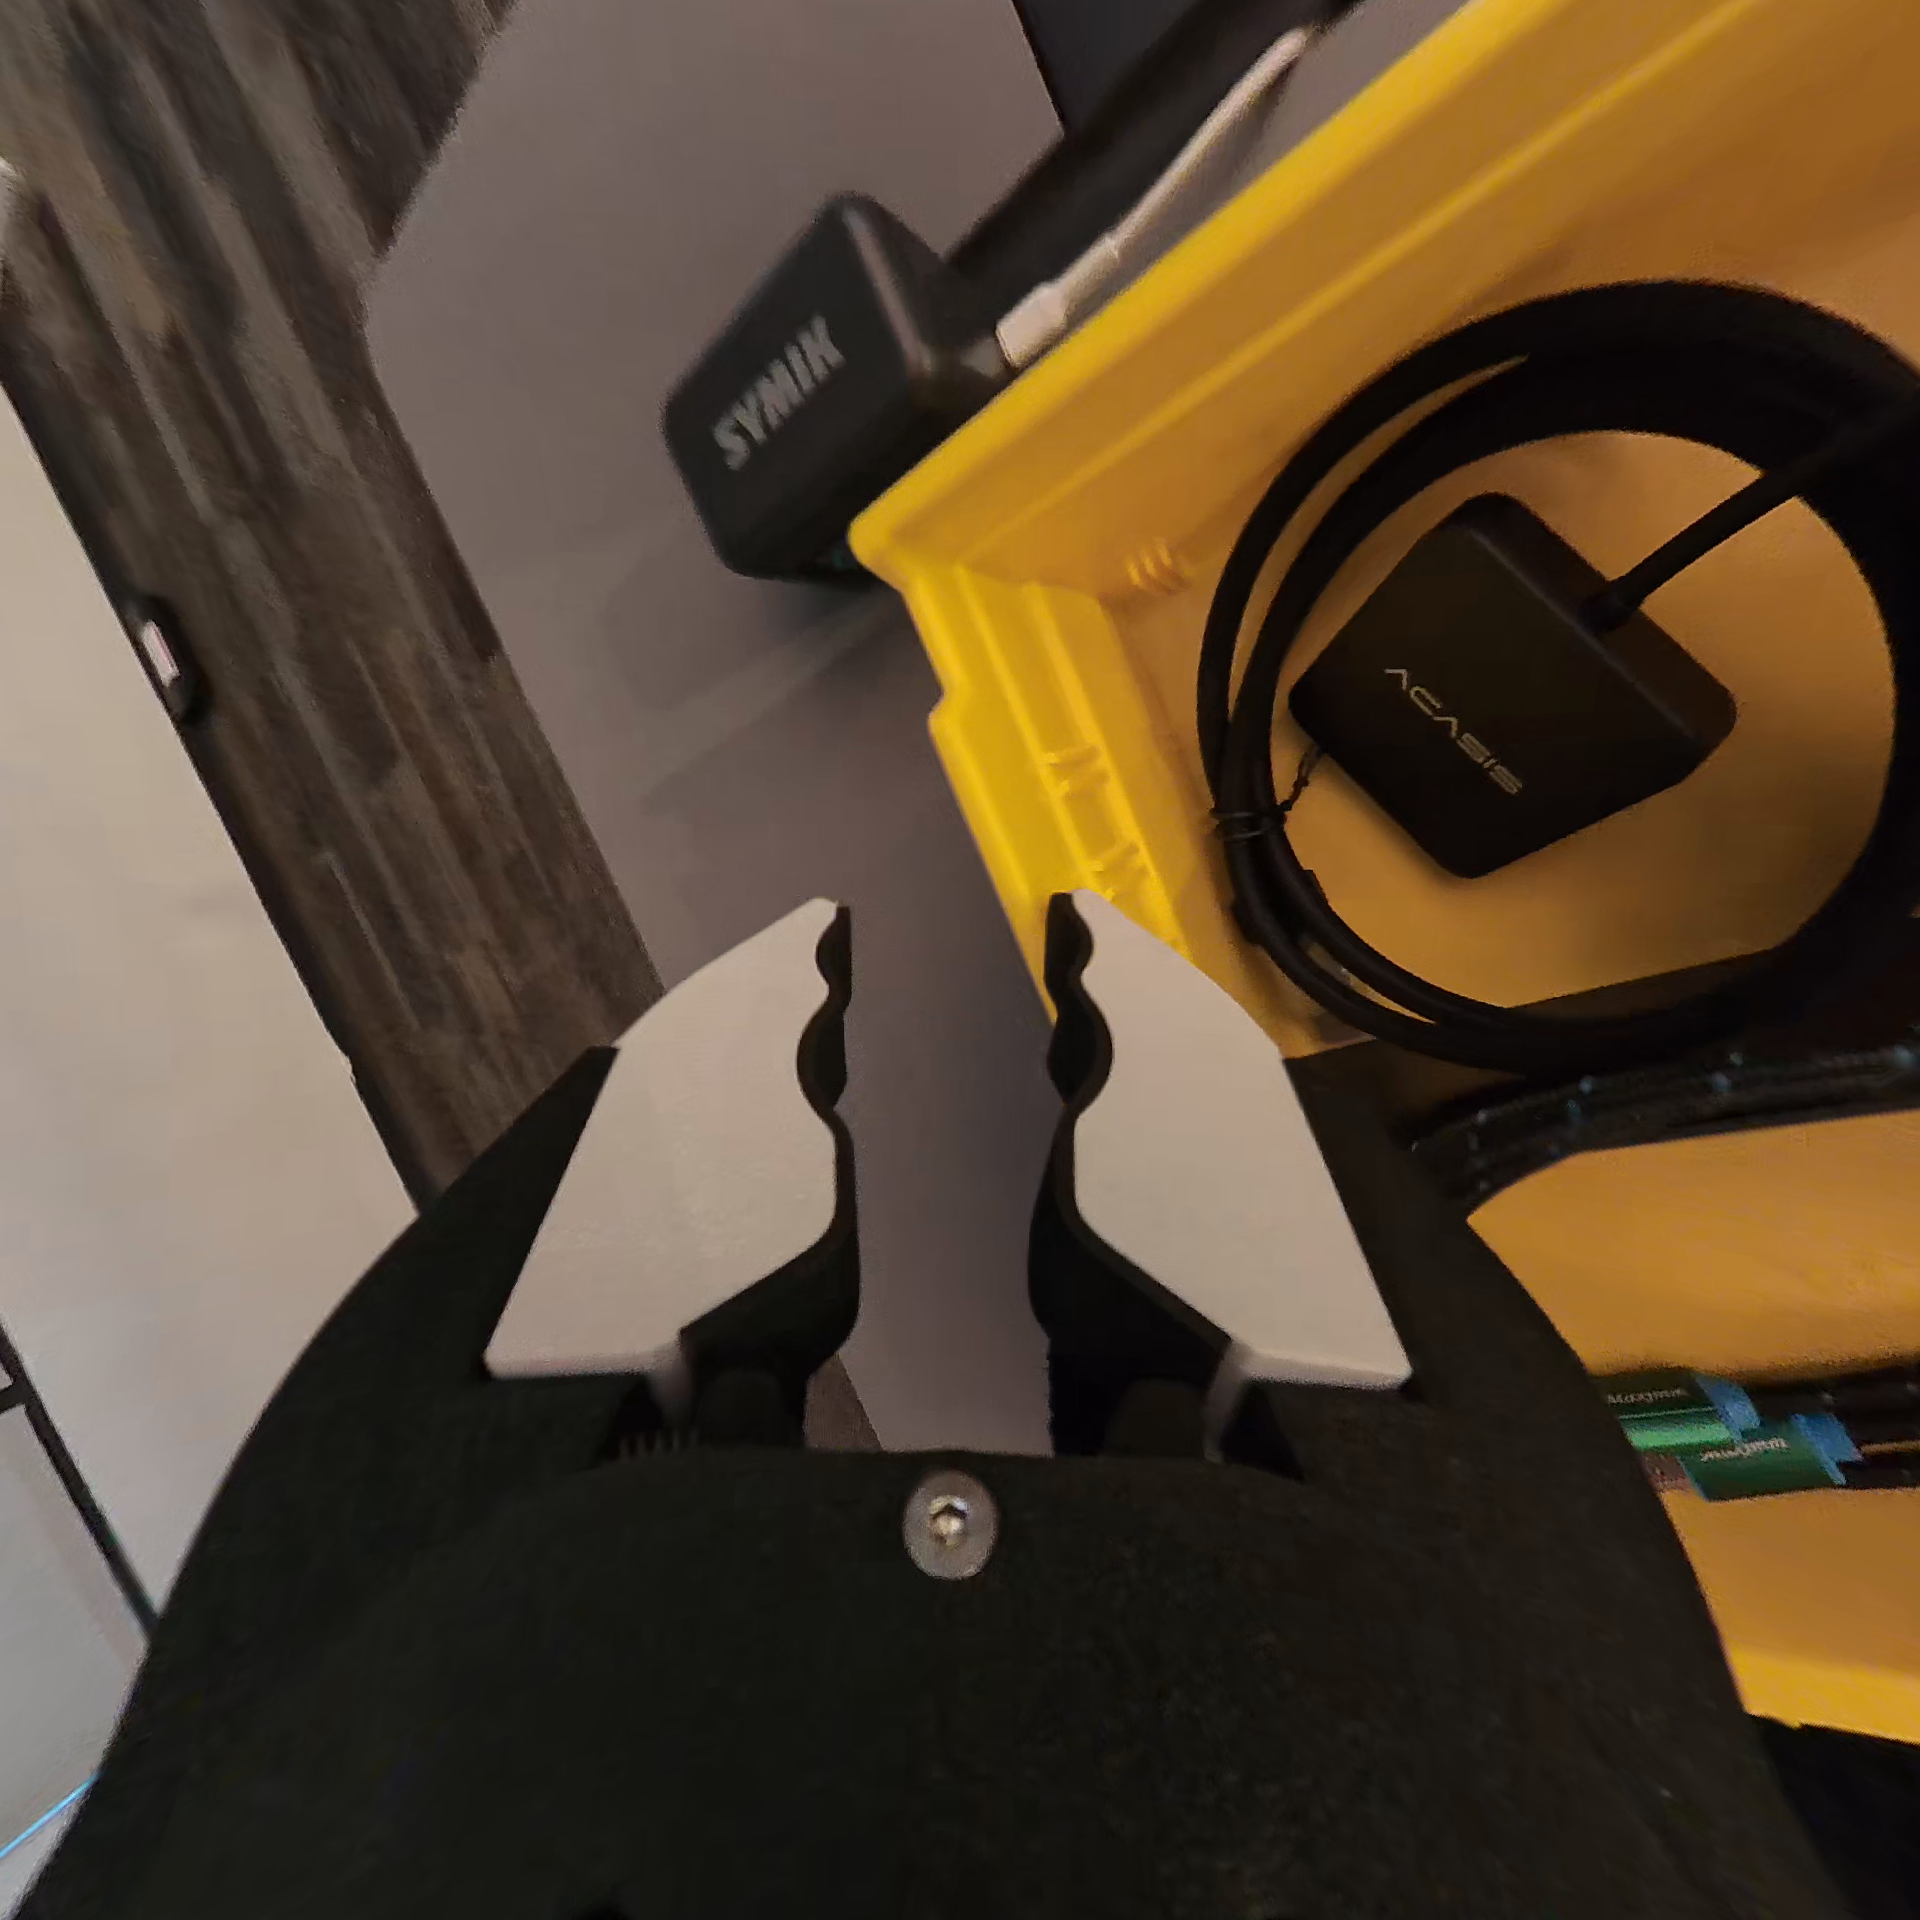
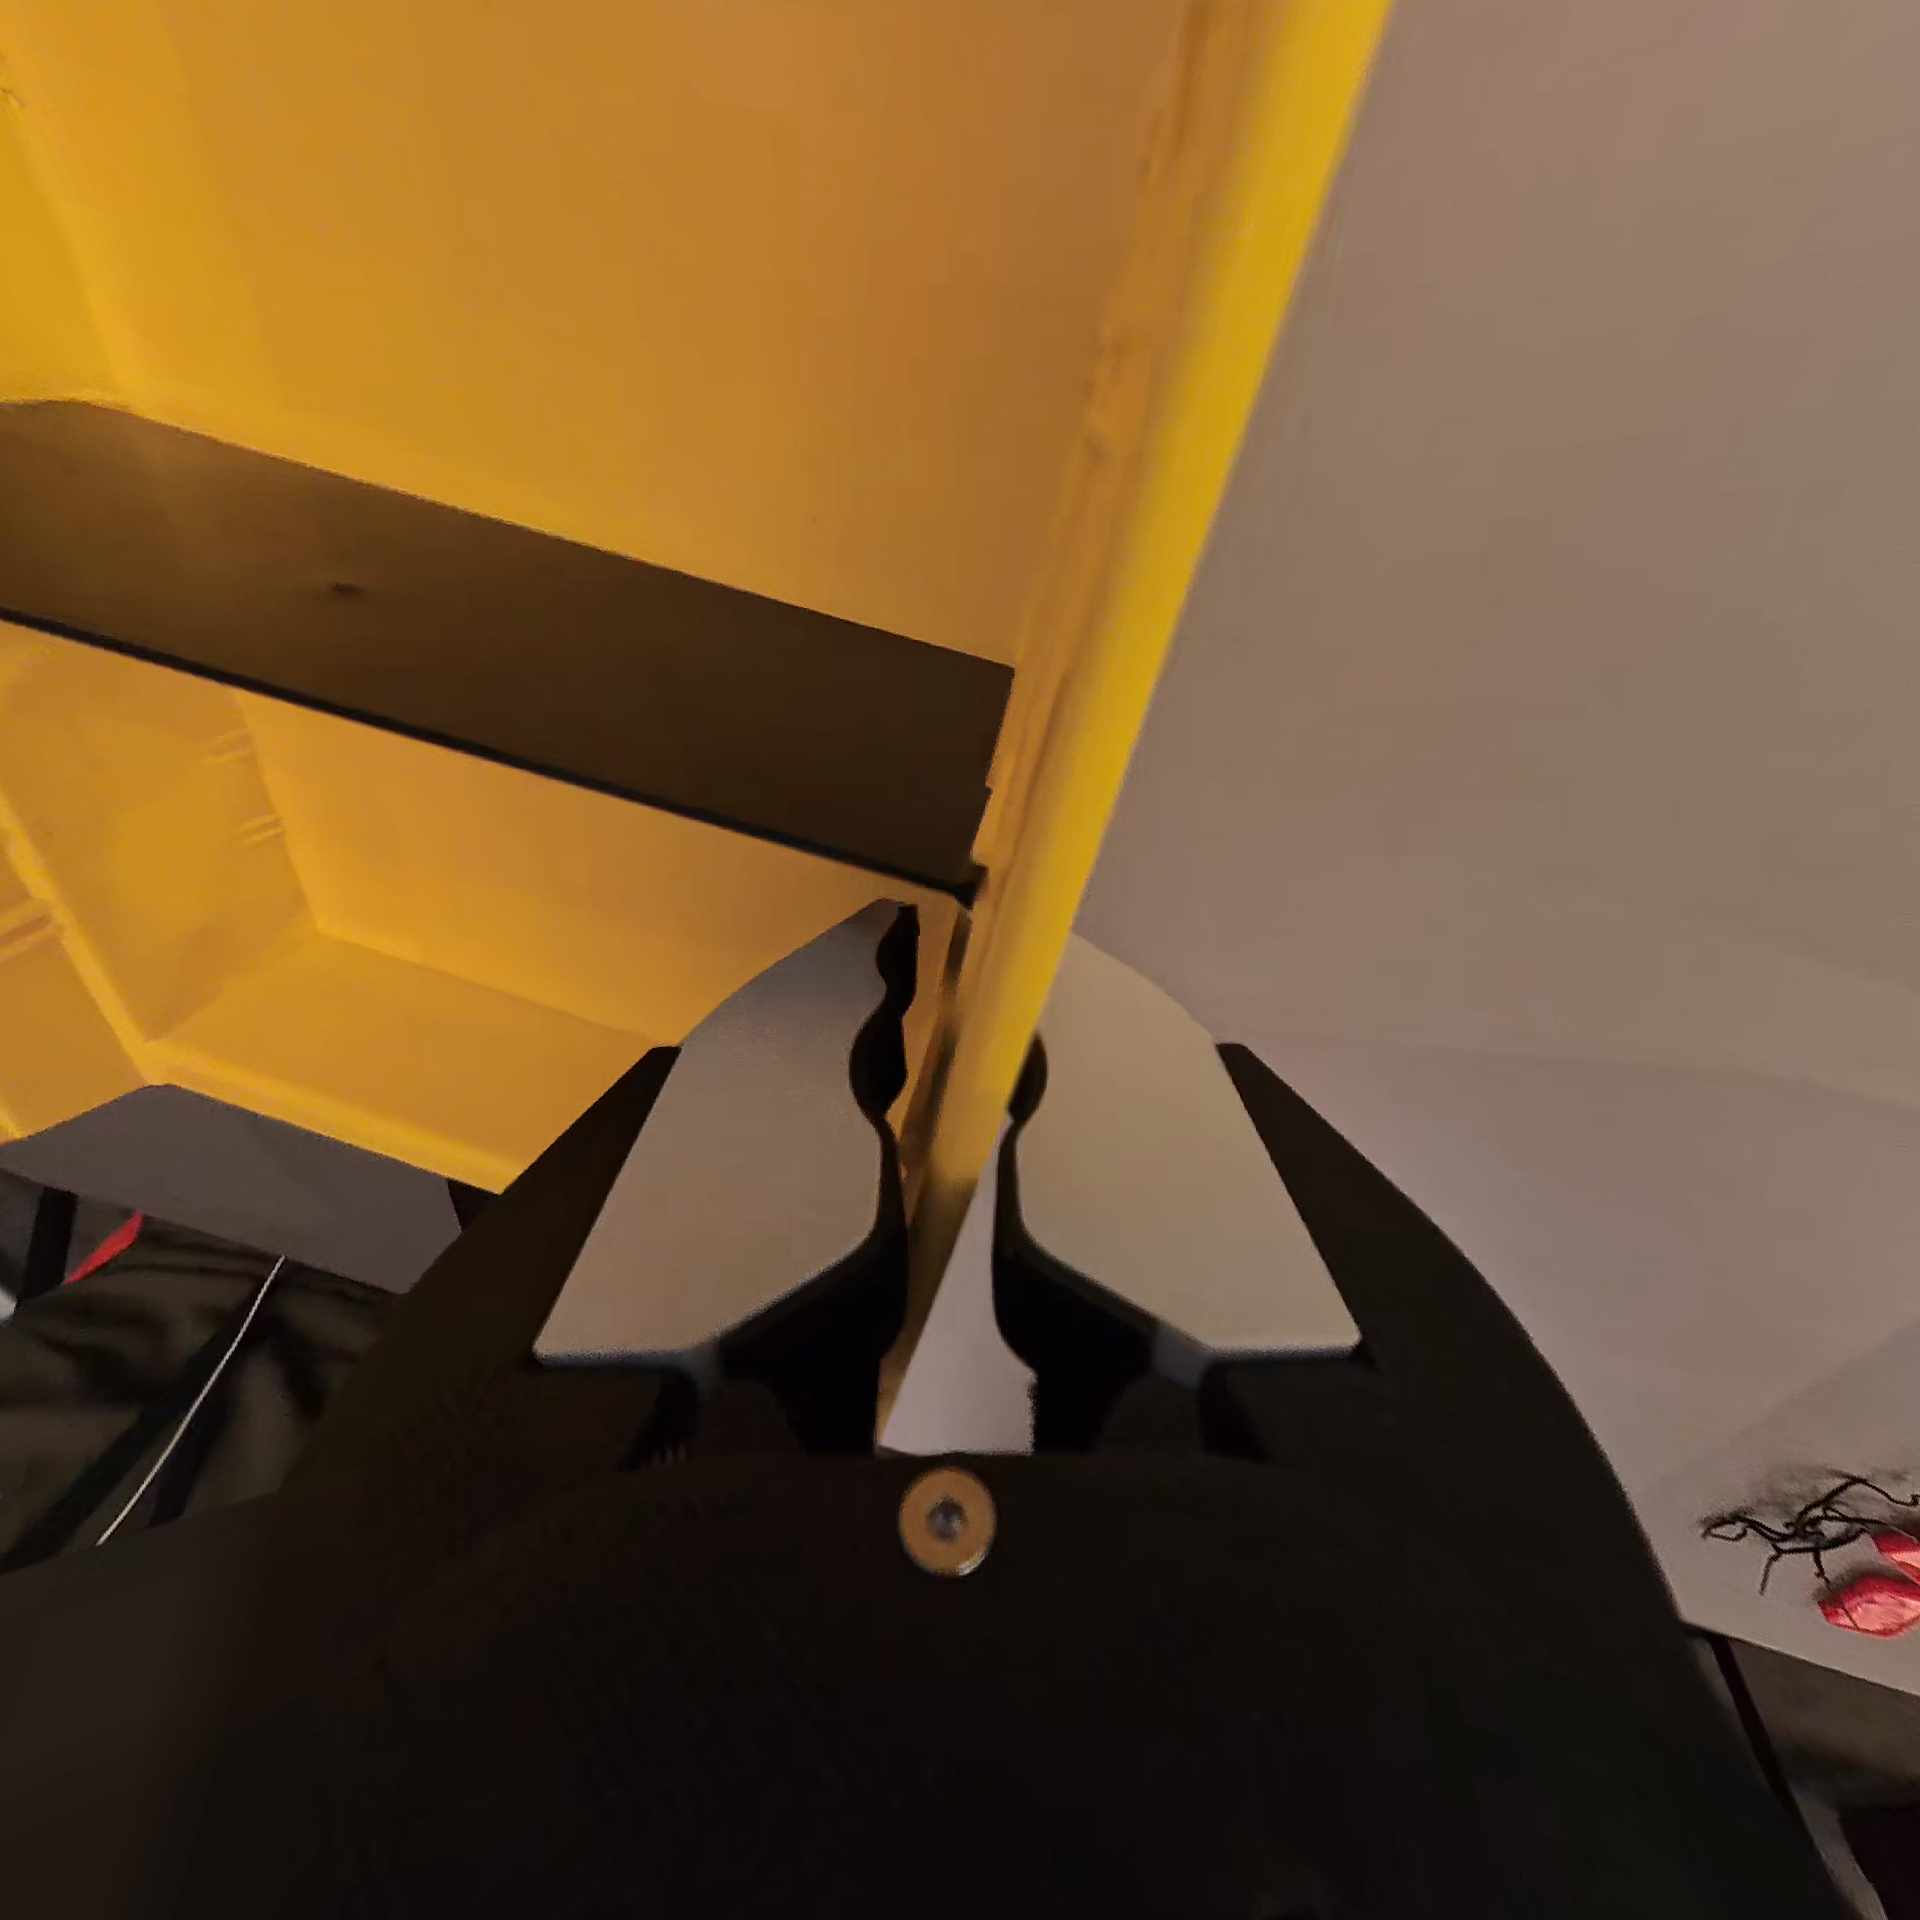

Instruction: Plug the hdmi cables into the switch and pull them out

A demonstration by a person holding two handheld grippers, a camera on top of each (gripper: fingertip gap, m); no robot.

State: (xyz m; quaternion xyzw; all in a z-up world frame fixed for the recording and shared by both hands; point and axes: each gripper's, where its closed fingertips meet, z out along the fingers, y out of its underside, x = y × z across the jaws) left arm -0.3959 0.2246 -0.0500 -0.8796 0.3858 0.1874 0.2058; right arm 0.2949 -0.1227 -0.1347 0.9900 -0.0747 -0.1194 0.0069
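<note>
In the left wrist view, my left gripper (image 1: 945, 914) is open and empty. It hovers over the grey table (image 1: 644, 312), just left of the corner of a yellow bin (image 1: 1049, 582). A black box with white lettering (image 1: 821, 405) lies on the table against the bin's outer wall, with a white plug (image 1: 1049, 312) in it. Inside the bin lie a flat black square device (image 1: 1507, 686) ringed by its coiled black cable (image 1: 1247, 894), and cable ends with green and blue tags (image 1: 1714, 1439). My right gripper (image 2: 982, 935) is shut on the bin's side wall (image 2: 1143, 520), with one finger inside and one outside.
A black divider (image 2: 499, 665) crosses the bin; it also shows in the left wrist view (image 1: 1340, 1112), with a braided black cable (image 1: 1662, 1117) beside it. Small red pieces with a black twist wire (image 2: 1860, 1600) lie on the table (image 2: 1558, 727) right of the bin. Dark wood flooring (image 1: 312, 623) lies beyond the table's left edge. There is about 80 cm between the tips of the two grippers. It is some 15 cm from my left tips to the white plug (image 1: 1049, 312).
</note>
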